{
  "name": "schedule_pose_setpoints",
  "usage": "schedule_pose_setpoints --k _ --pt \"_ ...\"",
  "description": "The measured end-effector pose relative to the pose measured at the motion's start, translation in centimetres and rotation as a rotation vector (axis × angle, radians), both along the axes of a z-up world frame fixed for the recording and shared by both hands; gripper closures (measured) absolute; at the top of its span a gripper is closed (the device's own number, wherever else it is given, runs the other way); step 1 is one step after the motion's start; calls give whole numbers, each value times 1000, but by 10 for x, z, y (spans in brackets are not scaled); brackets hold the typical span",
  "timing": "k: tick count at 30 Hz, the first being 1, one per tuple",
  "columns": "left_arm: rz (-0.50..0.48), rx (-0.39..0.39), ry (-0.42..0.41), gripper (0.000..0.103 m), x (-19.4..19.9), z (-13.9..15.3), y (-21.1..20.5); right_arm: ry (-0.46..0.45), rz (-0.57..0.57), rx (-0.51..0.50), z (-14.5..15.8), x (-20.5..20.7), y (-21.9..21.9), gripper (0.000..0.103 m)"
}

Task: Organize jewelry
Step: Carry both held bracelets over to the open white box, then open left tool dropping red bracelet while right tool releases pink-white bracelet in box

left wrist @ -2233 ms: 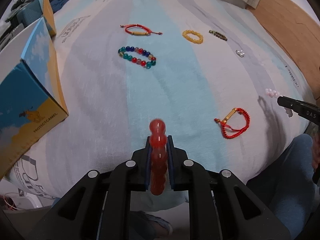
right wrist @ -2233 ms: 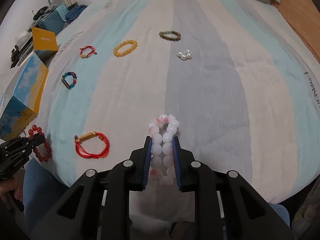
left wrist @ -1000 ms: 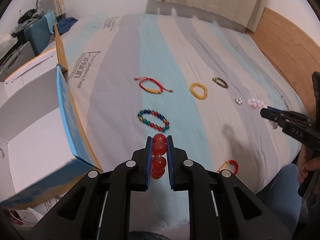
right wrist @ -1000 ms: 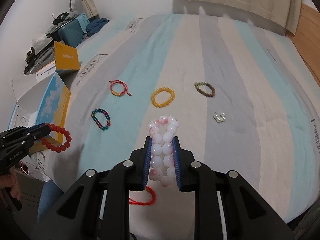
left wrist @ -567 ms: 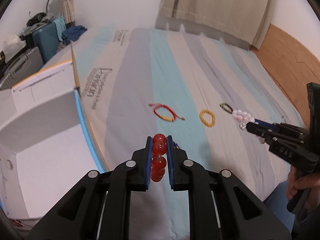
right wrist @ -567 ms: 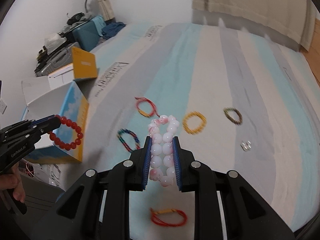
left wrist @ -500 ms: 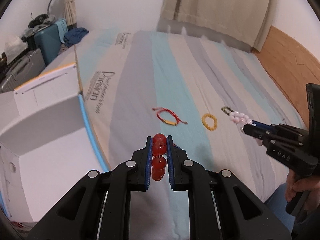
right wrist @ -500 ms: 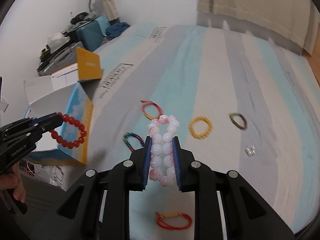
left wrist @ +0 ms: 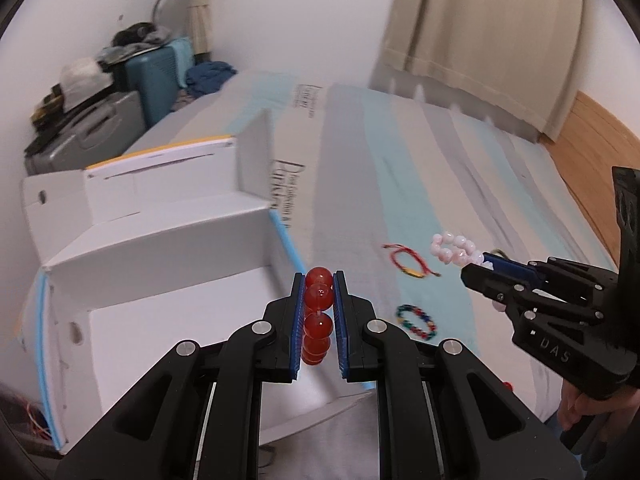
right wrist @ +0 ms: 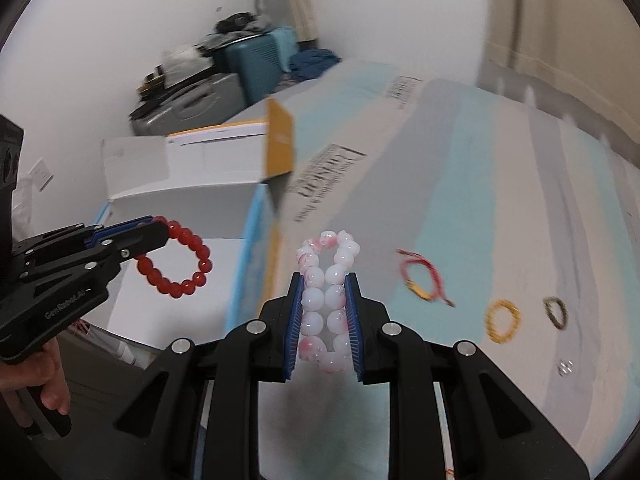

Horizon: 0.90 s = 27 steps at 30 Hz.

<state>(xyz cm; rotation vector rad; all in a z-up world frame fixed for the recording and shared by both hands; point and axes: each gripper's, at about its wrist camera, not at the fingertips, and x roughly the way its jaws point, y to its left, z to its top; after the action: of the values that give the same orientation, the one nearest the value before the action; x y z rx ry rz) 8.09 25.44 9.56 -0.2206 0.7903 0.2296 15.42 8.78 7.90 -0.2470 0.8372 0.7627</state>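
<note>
Two bracelets were airborne: the left gripper (left wrist: pixel 318 320) clenched a red bead bracelet (right wrist: pixel 176 262) over the open white cardboard box (left wrist: pixel 168 248), the right gripper (right wrist: pixel 323 312) clenched a pink-white bead bracelet (right wrist: pixel 326 300) nearby. Several bracelets lay unsorted on the striped bed (right wrist: pixel 460 200); none visibly boxed.

Both wrist views look forward along their fingers (left wrist: pixel 298 320) — sharing the box (left wrist: pixel 160 240).

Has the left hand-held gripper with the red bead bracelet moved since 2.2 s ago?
Yes. The left hand-held gripper, shut on the red bead bracelet, has risen off the bed and swung left over the open box.
</note>
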Motion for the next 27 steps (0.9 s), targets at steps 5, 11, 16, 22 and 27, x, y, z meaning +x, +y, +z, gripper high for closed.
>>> schedule_pose_setpoints --k 5,11,16,22,27 --pt "66 7 11 91 -24 -3 37 6 77 -5 -3 -18 50 83" --pt "158 11 46 91 -54 -18 82 44 157 -33 -24 -40 103 83" --pt "229 -13 99 91 -80 -43 118 96 189 -84 -53 -51 136 83" --pt "270 -51 158 91 -93 -71 143 152 177 -148 -81 -54 157 83" --pt "280 -83 199 91 -96 -88 153 183 161 -201 -100 -53 167 83"
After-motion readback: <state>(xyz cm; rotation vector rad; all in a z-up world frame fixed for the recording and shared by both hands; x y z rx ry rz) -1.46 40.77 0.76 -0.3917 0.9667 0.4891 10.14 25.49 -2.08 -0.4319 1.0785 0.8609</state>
